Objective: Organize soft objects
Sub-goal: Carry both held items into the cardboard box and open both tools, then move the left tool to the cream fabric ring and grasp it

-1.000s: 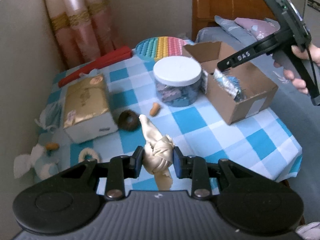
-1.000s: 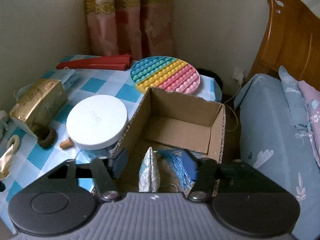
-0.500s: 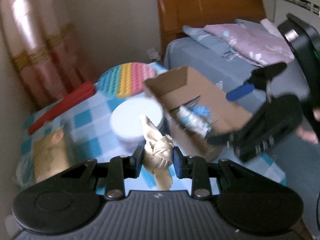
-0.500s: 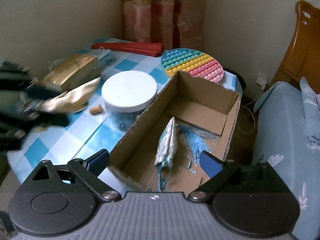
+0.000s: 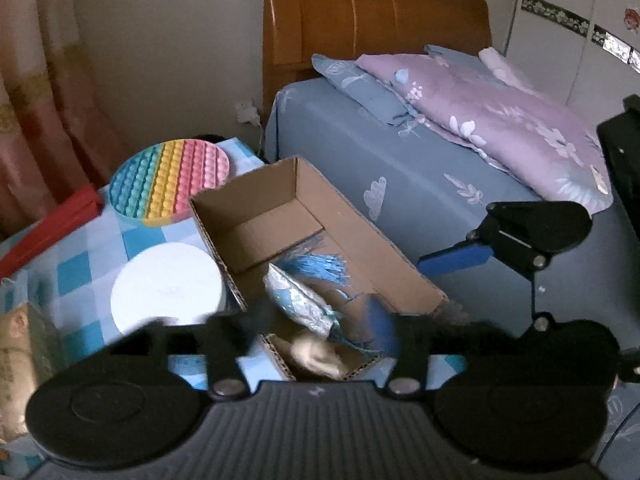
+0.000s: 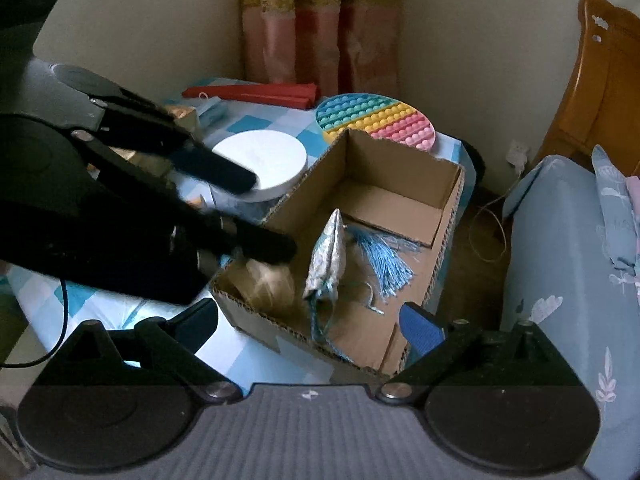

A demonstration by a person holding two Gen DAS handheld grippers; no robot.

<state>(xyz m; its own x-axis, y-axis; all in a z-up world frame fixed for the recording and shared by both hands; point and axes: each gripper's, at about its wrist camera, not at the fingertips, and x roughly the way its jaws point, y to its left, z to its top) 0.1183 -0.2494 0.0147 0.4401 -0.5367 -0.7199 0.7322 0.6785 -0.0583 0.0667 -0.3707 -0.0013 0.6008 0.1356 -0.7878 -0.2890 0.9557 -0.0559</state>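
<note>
An open cardboard box (image 5: 256, 208) (image 6: 400, 164) stands on the blue-checked table. Inside lies a blue patterned sachet (image 5: 300, 300) (image 6: 326, 256) with a blue tassel (image 6: 384, 260). A cream satin knot (image 5: 316, 354) (image 6: 268, 284) lies in the box's near corner. My left gripper (image 5: 312, 328) (image 6: 260, 216) hovers just above the knot. Its jaws are opening and blurred, and their pads stand clear of the knot. My right gripper (image 6: 312, 320) is open wide and holds nothing, at the box's near end.
A white-lidded jar (image 5: 166, 284) stands left of the box. A rainbow bubble mat (image 5: 168, 178), a red folded item (image 5: 48, 232) and a gold tissue box (image 5: 16, 360) also lie on the table. A bed (image 5: 400, 168) borders the table on the right.
My left gripper carried the cream knot from the table to the box and let it go there. My right gripper let go of the sachet, spread wide and drew back.
</note>
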